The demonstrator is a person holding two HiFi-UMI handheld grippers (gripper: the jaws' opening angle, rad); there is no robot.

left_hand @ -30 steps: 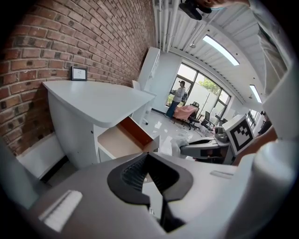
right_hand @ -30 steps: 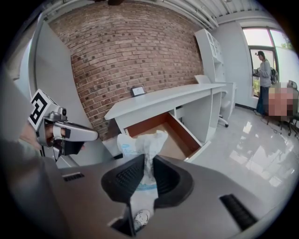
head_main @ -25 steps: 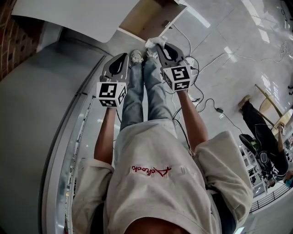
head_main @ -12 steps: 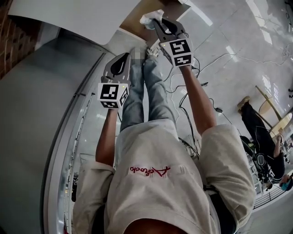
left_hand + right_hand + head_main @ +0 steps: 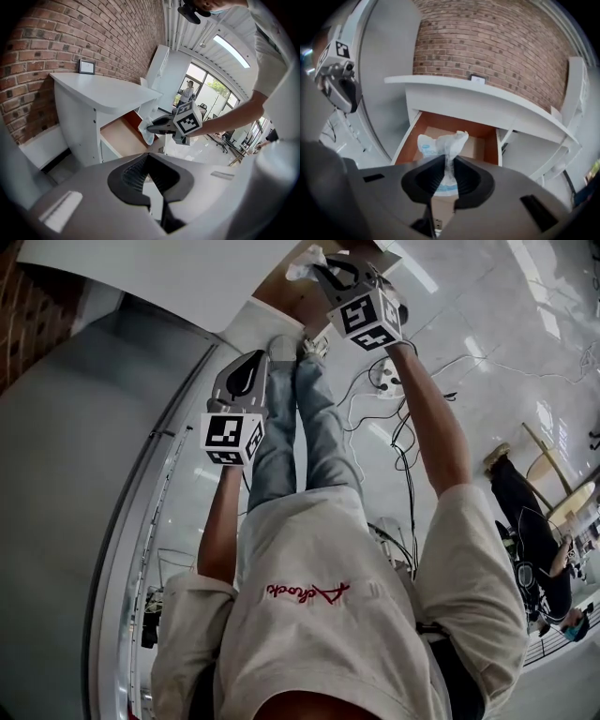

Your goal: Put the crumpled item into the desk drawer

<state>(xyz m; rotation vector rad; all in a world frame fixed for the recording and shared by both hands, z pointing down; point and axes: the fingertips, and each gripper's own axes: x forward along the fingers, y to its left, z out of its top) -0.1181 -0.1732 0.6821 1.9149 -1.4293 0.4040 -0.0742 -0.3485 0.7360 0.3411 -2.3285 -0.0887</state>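
My right arm stretches out straight to the far side, and my right gripper slants downward at its end, its jaws pinched on the crumpled item. My left arm is bent and nearer my body. My left gripper also slants down, jaws together with nothing between them.

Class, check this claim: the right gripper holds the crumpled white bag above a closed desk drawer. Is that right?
No. The drawer is open, not closed; the right gripper view shows it. The right gripper does hold the crumpled white bag above it.
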